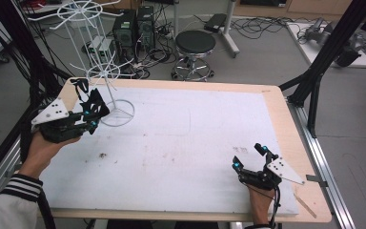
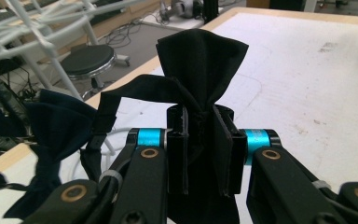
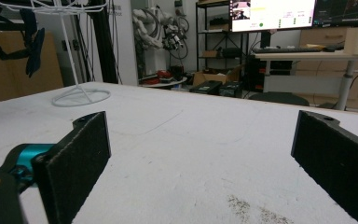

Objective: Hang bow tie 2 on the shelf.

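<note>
Clamping a black fabric bow tie [image 2: 200, 70] tight between its jaws, the left gripper [image 1: 89, 114] holds it beside the white wire display rack [image 1: 95, 62]. Best to lift the dangling strap [image 2: 135, 91] above a rack arm before letting go. The right gripper [image 1: 251, 156] rests wide and idle on the white table [image 1: 181, 143].

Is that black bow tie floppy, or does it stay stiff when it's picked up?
Probably floppy: the black bow tie bunches into folds where the left gripper pinches it, and its strap droops sideways. It likely weighs little, since a pinch holds it up.
</note>
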`<state>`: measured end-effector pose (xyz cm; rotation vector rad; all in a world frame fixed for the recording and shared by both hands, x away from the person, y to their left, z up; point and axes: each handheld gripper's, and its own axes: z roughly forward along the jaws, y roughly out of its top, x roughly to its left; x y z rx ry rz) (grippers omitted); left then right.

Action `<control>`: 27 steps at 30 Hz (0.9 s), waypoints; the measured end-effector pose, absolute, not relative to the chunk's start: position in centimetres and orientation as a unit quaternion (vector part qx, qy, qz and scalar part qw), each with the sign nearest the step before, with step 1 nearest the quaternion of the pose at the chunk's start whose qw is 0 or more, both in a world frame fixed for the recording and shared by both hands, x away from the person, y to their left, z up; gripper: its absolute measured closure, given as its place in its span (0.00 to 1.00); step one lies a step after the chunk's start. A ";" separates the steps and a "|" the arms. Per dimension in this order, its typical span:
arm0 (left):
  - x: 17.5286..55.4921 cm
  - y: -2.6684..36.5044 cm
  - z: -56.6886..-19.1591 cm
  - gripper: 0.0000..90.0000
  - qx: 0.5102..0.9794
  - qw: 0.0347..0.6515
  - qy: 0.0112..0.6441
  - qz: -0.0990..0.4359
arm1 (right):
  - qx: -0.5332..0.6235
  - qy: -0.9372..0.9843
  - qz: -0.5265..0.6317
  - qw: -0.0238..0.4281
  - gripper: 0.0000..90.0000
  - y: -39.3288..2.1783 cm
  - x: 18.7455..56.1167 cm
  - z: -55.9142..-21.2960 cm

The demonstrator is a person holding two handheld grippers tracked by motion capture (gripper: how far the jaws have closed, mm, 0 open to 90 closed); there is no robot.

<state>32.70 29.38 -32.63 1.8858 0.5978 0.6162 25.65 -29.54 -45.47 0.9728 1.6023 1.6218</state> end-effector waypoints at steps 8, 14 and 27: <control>32.1 30.7 -32.5 0.85 0.770 0.513 0.266 0.271 | 0.371 0.611 0.619 0.325 0.04 -29.5 25.7 -45.5; 31.7 31.6 -31.9 0.85 0.755 0.520 0.274 0.291 | 0.371 0.612 0.618 0.325 0.04 -29.5 25.6 -45.5; 31.8 31.7 -30.2 0.85 0.735 0.534 0.277 0.313 | 0.371 0.612 0.618 0.326 0.04 -29.5 25.6 -45.5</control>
